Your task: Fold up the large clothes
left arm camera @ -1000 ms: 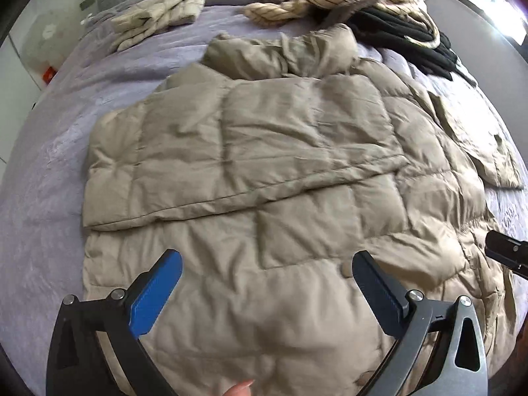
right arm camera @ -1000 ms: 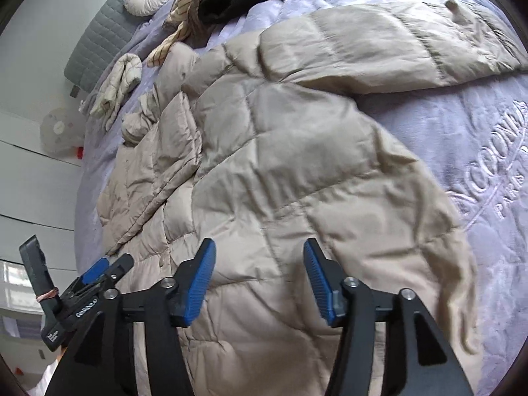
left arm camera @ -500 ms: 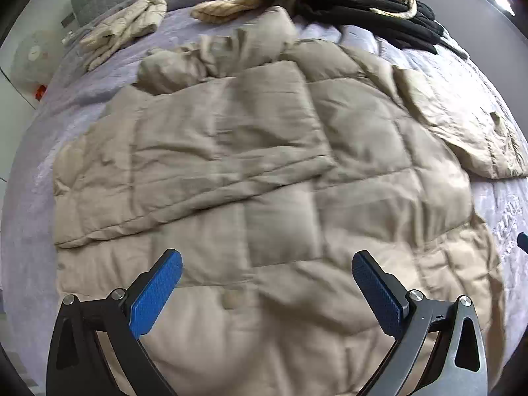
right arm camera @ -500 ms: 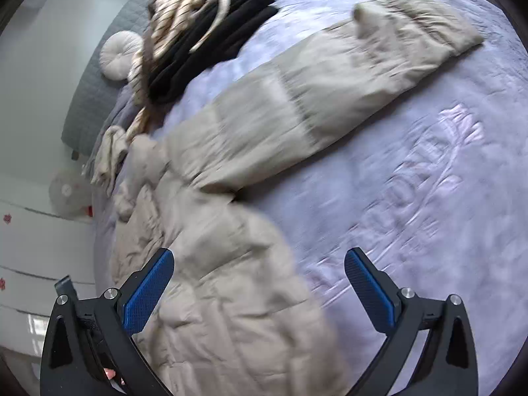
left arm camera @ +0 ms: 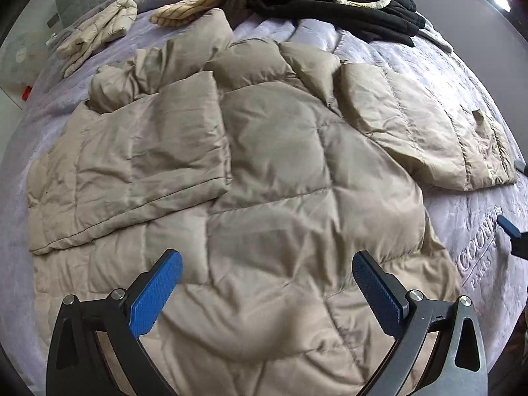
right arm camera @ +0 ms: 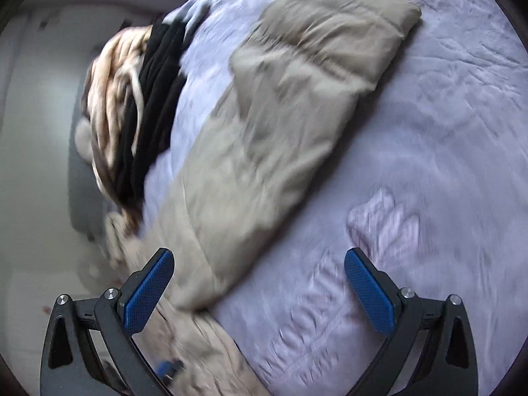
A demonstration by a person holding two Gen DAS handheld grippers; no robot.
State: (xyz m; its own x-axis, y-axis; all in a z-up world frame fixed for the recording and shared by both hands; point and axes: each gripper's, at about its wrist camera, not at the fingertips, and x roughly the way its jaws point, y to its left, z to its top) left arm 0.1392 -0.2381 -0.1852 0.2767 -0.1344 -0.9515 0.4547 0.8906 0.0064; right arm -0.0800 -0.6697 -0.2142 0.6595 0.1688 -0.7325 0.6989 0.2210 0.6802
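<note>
The right wrist view is motion-blurred, and the jacket's (left arm camera: 270,178) near hem is cut off behind the left gripper (left arm camera: 267,292). The jacket lies flat on the bed (left arm camera: 389,52), collar away from the camera, one sleeve (left arm camera: 128,171) folded across its body and the other sleeve (right arm camera: 297,105) stretched out sideways. Left gripper points steeply down over the jacket, wide open, holding nothing. Right gripper (right arm camera: 259,292) hangs over that sleeve's edge, wide open, empty.
</note>
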